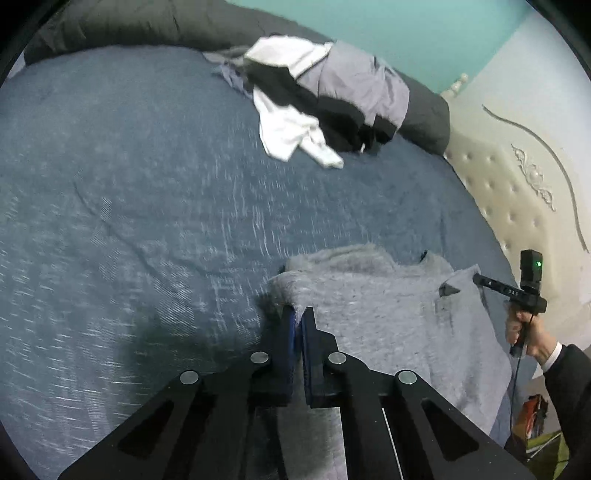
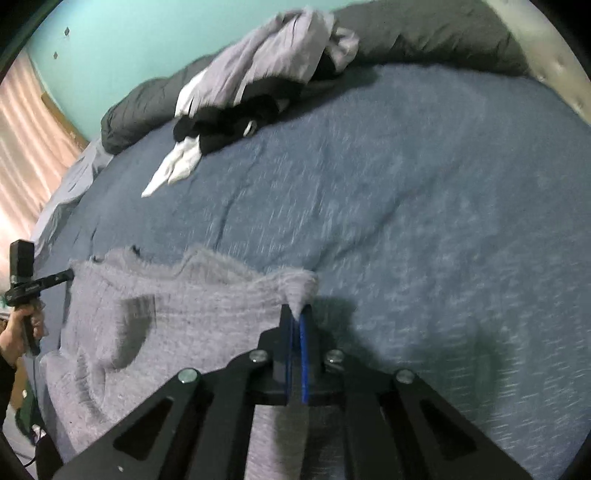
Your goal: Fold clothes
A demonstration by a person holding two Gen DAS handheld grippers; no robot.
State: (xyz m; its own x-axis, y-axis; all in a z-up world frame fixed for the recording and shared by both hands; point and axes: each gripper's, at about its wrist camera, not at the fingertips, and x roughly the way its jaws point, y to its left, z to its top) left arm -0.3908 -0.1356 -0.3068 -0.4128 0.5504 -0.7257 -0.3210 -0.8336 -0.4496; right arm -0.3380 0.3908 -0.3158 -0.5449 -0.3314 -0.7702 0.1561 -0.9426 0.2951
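Grey knit garment [image 1: 388,306] lies at the near edge of the bed, spread flat on the blue-grey bedspread [image 1: 129,203], with its far edge bunched and lifted at both corners. Left gripper [image 1: 298,314] is clamped on the garment's left corner, jaws pressed together with a fold of grey fabric pinched at the tips. Right gripper [image 2: 300,312] is clamped the same way on the opposite corner, a peak of fabric [image 2: 301,288] pulled up between its closed jaws. In the left wrist view the right gripper [image 1: 448,290] shows from the side at the garment's right edge, held by the person's right hand [image 1: 524,332] with a white cuff and dark sleeve behind it. In the right wrist view the left gripper [image 2: 72,274] shows at the garment's left edge, held by the left hand [image 2: 22,330]. Small dark mark or tag sits at the garment's far edge, too small to tell what. Well apart, at the far side of the bed, a loose pile of clothes [image 1: 325,99] in white, black and lavender-grey rests against a rolled dark grey duvet [image 1: 147,26]. Cream tufted headboard [image 1: 517,192] on the right of the left view, teal wall [image 2: 129,40] behind, pinkish curtain [image 2: 33,147] at left of the right view. Both views are motion-blurred.
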